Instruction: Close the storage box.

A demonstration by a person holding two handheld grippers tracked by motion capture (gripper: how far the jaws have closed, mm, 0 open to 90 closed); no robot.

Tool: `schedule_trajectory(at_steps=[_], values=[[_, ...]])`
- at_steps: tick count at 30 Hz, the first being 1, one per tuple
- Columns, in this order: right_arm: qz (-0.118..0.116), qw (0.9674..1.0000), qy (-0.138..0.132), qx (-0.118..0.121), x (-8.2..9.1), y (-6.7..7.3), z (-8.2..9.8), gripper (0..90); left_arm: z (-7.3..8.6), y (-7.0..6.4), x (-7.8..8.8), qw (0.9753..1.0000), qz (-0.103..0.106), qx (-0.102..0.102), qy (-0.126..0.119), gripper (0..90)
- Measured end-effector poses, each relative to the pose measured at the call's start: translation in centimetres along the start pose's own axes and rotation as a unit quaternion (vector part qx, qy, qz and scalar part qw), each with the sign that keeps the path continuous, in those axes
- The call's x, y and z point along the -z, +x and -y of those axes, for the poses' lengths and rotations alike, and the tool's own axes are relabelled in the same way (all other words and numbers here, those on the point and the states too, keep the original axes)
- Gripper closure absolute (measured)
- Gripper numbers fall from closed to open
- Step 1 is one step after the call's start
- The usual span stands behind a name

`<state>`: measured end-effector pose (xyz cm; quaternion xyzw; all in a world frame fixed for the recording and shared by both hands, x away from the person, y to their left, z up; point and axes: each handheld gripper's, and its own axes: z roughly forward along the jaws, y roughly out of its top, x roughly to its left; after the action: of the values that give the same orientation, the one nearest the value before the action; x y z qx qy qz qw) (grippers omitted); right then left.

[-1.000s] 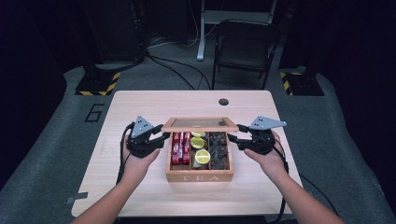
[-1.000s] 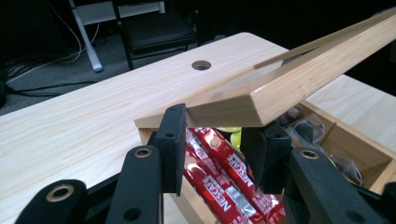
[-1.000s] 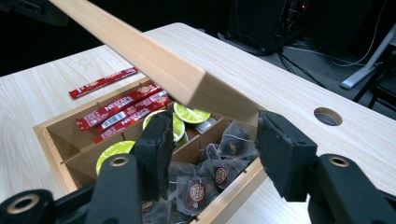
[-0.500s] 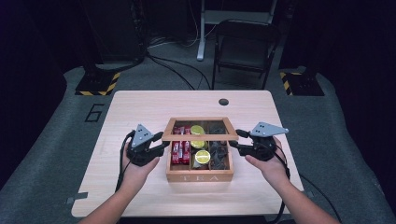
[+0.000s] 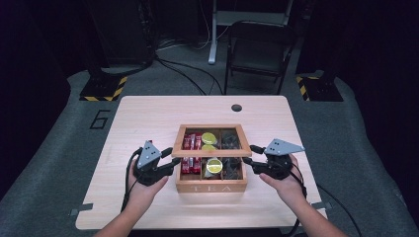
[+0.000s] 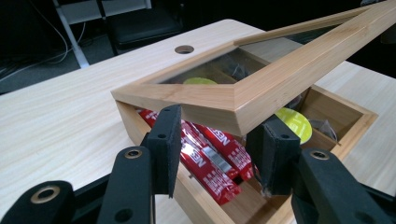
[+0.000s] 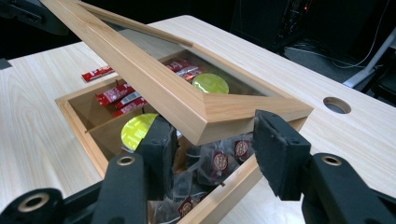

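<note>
Now the lid (image 5: 209, 154) slopes up over the tea box (image 5: 211, 187), one near corner lying loosely inside each parted claw. Our left claw (image 5: 171, 157) has just been opening around its corner, our right claw (image 5: 249, 154) closing.

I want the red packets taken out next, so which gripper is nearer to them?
Left. The left gripper is at the box edge beside the red packets; the right gripper is at the opposite edge.

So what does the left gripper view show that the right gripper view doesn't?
Left gripper view: a black chair beyond the table. Right gripper view: dark tea bags with red labels, close up, and cables on the floor. Both: the raised wooden lid, red sachets, yellow-green capsules and the hole in the table.
</note>
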<state>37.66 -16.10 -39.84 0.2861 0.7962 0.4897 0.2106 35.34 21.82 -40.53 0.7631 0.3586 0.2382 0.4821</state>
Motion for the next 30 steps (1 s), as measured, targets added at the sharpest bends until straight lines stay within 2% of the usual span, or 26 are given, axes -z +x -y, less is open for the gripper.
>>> schedule_trajectory(at_steps=[5,6,12,17,22,25,28,29,30], values=[[-0.003,1.0,0.003,0.0,0.0,0.3,0.8,50.0,1.0,-0.2,0.0,0.9999,0.007,0.011,0.002,56.1],[0.001,1.0,0.004,-0.004,0.0,0.5,1.0,50.0,1.3,-0.3,0.0,0.9999,0.009,0.01,0.004,56.0],[-0.006,0.9999,0.009,-0.009,-0.1,0.9,2.3,50.0,2.4,-0.5,-0.1,0.9998,0.012,0.011,0.011,56.3],[-0.005,0.9999,0.01,-0.01,-0.3,1.2,3.2,50.0,3.2,-0.8,-0.2,0.9996,0.015,0.019,0.013,56.5],[-0.006,0.9999,0.009,-0.009,-0.4,1.4,3.9,50.1,3.8,-0.8,-0.3,0.9997,0.015,0.013,0.012,56.3],[-0.004,0.9999,0.01,-0.005,-0.4,1.5,4.1,50.0,4.2,-0.9,-0.3,0.9996,0.016,0.018,0.01,56.3],[0.0,0.9999,0.013,-0.006,-0.6,1.7,4.4,50.0,4.4,-1.0,-0.3,0.9995,0.019,0.017,0.017,56.4],[-0.001,0.9999,0.014,-0.006,-0.6,1.7,4.6,50.0,4.6,-1.0,-0.4,0.9998,0.012,0.014,0.013,56.4],[-0.002,0.9998,0.014,-0.011,-0.6,1.8,4.7,50.0,4.6,-1.0,-0.3,0.9996,0.017,0.014,0.018,56.4]])
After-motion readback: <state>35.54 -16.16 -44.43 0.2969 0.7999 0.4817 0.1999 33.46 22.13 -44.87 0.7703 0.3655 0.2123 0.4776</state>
